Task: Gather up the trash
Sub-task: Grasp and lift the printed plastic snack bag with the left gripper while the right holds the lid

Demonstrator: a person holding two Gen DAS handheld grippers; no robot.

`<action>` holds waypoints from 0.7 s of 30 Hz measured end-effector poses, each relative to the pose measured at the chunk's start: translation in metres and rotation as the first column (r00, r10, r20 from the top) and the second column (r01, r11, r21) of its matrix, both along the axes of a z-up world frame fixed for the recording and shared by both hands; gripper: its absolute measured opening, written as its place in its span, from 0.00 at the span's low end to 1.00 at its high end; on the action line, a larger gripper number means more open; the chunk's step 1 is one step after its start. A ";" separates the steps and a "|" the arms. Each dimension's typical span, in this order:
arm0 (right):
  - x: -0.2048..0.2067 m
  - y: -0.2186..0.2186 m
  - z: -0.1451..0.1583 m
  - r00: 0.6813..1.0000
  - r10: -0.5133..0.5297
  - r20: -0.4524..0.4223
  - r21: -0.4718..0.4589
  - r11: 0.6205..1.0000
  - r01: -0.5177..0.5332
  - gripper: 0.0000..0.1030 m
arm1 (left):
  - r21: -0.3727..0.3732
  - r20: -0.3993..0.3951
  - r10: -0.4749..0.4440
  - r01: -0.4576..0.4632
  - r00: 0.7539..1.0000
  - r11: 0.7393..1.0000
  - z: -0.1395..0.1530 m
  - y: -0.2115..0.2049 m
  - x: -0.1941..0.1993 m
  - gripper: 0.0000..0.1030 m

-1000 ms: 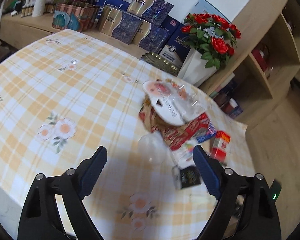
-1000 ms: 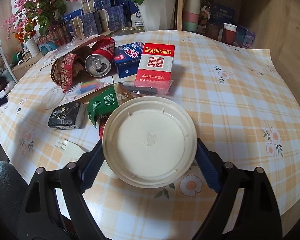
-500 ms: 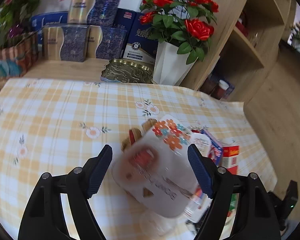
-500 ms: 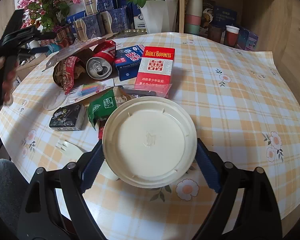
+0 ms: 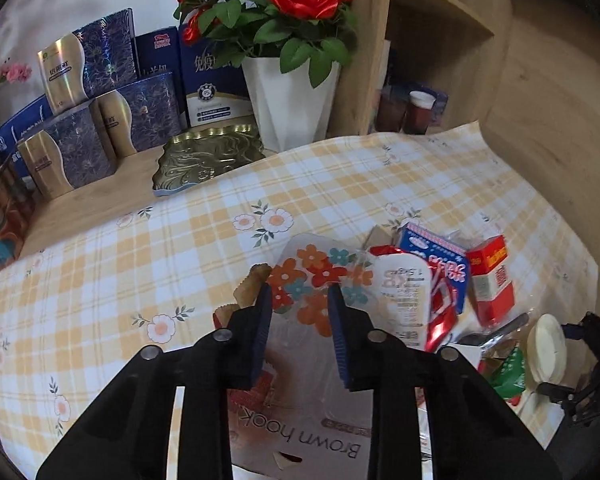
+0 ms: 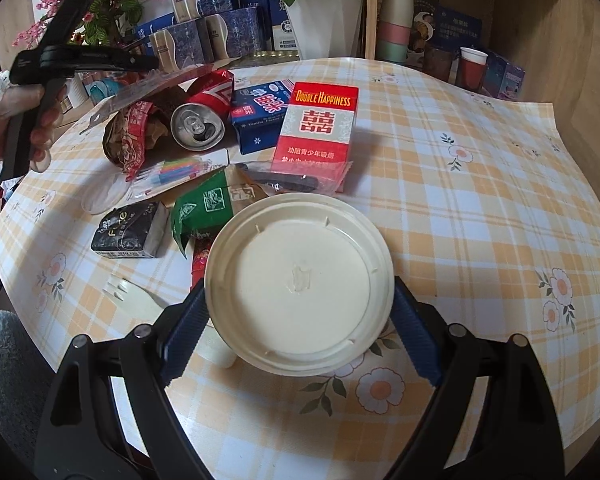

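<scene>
A clear flower-printed blister package [image 5: 312,276] marked "Brown hook" leans on the trash pile. My left gripper [image 5: 300,304] is over it, jaws closing to a narrow gap with the package's printed face between the fingers; I cannot see the pads pressing. My right gripper [image 6: 300,316] is shut wide on a round cream lid [image 6: 300,272], held just above the tablecloth. The pile holds a crushed red can [image 6: 200,116], a blue box [image 6: 260,112], a red carton [image 6: 320,128], a green wrapper [image 6: 204,204], a black pack [image 6: 128,232] and a snack bag [image 6: 128,136].
A white plastic fork [image 6: 132,300] lies near the table's front edge. Behind the table stand a white vase of red roses [image 5: 288,100], a gold tin [image 5: 208,160], blue gift boxes [image 5: 80,148] and a shelf with cups [image 6: 472,68]. A hand [image 6: 4,120] holds the left gripper.
My left gripper swung across the table onto the pile, rolled, and its jaws narrowed from wide apart to a small gap over the flower-printed package. The right gripper and lid stayed put.
</scene>
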State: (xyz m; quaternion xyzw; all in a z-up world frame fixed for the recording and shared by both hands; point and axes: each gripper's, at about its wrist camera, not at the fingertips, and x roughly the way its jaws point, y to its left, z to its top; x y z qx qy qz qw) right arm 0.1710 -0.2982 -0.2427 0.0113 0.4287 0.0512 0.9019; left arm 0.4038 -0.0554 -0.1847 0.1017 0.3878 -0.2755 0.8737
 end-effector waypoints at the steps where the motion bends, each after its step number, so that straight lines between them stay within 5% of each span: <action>1: 0.000 0.000 0.001 1.000 0.000 0.002 0.003 1.000 0.000 0.83 | 0.007 -0.003 0.006 -0.006 1.000 1.000 -0.001 0.000 0.001 0.24; 9: 0.000 0.000 0.005 1.000 -0.002 0.009 0.015 1.000 0.002 0.83 | 0.028 0.024 -0.027 0.026 0.999 0.999 -0.003 -0.007 -0.007 0.07; 16: -0.009 -0.001 0.017 0.999 -0.017 0.032 0.033 0.999 0.016 0.83 | -0.076 0.067 0.023 -0.018 0.997 0.997 0.028 0.010 -0.024 0.07; 21: -0.020 0.000 0.033 0.998 -0.024 0.059 0.050 0.999 0.021 0.83 | -0.084 0.099 0.005 0.003 0.995 0.996 0.054 0.017 -0.058 0.07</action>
